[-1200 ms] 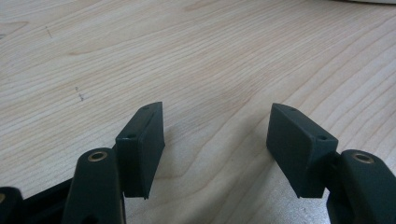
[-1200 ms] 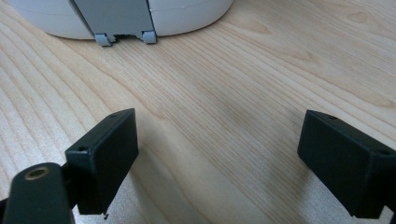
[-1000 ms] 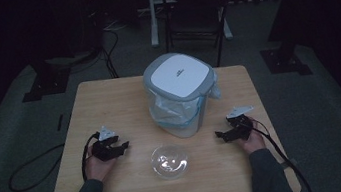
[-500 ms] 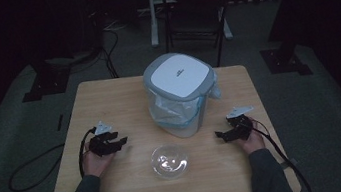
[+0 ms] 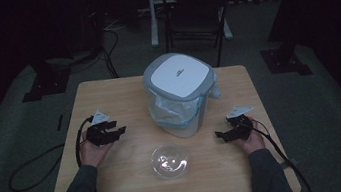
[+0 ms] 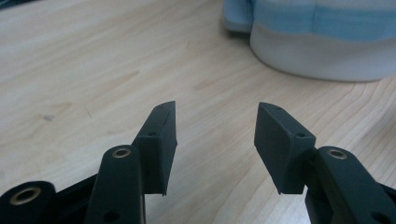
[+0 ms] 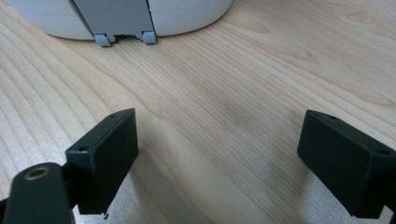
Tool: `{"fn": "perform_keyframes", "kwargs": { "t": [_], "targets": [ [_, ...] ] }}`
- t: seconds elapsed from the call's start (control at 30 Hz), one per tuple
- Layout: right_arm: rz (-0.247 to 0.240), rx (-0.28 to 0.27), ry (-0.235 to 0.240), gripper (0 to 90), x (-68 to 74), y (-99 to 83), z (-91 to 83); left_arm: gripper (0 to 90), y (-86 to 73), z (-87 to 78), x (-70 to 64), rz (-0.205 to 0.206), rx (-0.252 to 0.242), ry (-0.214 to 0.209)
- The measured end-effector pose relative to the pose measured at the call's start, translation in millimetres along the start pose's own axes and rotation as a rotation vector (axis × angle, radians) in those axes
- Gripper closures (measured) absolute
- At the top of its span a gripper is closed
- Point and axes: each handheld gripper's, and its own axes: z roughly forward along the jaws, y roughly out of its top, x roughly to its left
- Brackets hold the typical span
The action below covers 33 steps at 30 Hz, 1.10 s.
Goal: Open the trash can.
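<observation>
1. Since a second ago the left gripper (image 5: 119,131) has slid a bit up and toward the middle of the table; the right gripper (image 5: 224,135) hasn't budged, and the bin and bowl sit where they were.
2. Nearest the person: a clear glass bowl (image 5: 169,161) near the front edge of the wooden table (image 5: 108,97), roughly centred between the two hands. Looks empty, just glints of light in it.
3. Left hand (image 5: 93,152) rests on the table left of the bowl, with the left gripper's jaws spread and nothing between them, pointing toward the bin. In the left gripper view you see bare wood in the gap (image 6: 215,135) and the bin's base up in the top right.
4. Right hand (image 5: 251,140) is on the other side, and its gripper's jaws are spread even wider (image 7: 218,163), also holding nothing, hovering just above the wood.
5. Further back, mid-table: a small bin (image 5: 181,97), translucent whitish body, grey rim, white square-ish lid closed on top. A plastic liner with a light blue band shows through the wall and sticks out at the rim. In the right gripper view its base has a grey panel with two little feet.
6. Behind the table: dark floor, cables, a folding chair (image 5: 195,19).
</observation>
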Motion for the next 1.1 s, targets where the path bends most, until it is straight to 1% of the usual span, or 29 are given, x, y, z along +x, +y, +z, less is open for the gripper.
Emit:
{"fn": "perform_keyframes", "kwargs": {
  "t": [0.07, 0.1, 0.5, 0.7, 0.73, 0.77, 0.8, 0.87, 0.93, 1.03, 1.1],
  "targets": [
    [0.000, 0.000, 0.000, 11.6, 0.0, 0.0, 0.0, 50.3, 2.1, -0.9, 0.7, 0.002, -0.005, -0.001],
    [0.001, 0.000, 0.000, 11.6, 0.0, 0.0, 0.0, 50.3, 5.8, -2.7, 1.5, 0.000, -0.016, 0.000],
    [-0.001, -0.001, 0.000, 11.6, -0.1, 0.0, 0.1, 49.8, 22.2, -9.2, 5.9, 0.011, -0.029, -0.006],
    [-0.001, 0.000, 0.000, 11.6, 0.0, 0.0, 0.0, 49.2, 34.6, -11.8, 6.3, 0.025, -0.043, -0.015],
    [-0.001, 0.000, 0.000, 11.6, 0.0, 0.0, 0.0, 49.2, 34.6, -11.8, 6.3, 0.025, -0.043, -0.015],
    [-0.001, 0.000, -0.001, 11.6, 0.0, 0.0, 0.0, 49.2, 38.5, -12.9, 6.6, 0.032, -0.047, -0.019],
    [-0.001, 0.000, -0.001, 11.6, 0.0, 0.0, 0.0, 49.2, 38.5, -12.9, 6.6, 0.032, -0.047, -0.019],
    [-0.001, 0.000, 0.000, 11.6, -0.1, 0.0, 0.0, 49.2, 44.5, -14.6, 6.2, 0.042, -0.060, -0.027],
    [-0.001, 0.000, -0.001, 11.6, -0.1, 0.0, 0.0, 49.2, 46.5, -15.0, 6.0, 0.045, -0.061, -0.027],
    [-0.001, 0.000, 0.000, 11.6, 0.0, 0.0, 0.0, 49.3, 54.3, -16.2, 5.7, 0.062, -0.058, -0.027],
    [-0.001, 0.000, 0.000, 11.6, 0.0, 0.0, 0.0, 49.2, 57.8, -16.3, 5.2, 0.064, -0.063, -0.029]
  ]
}}
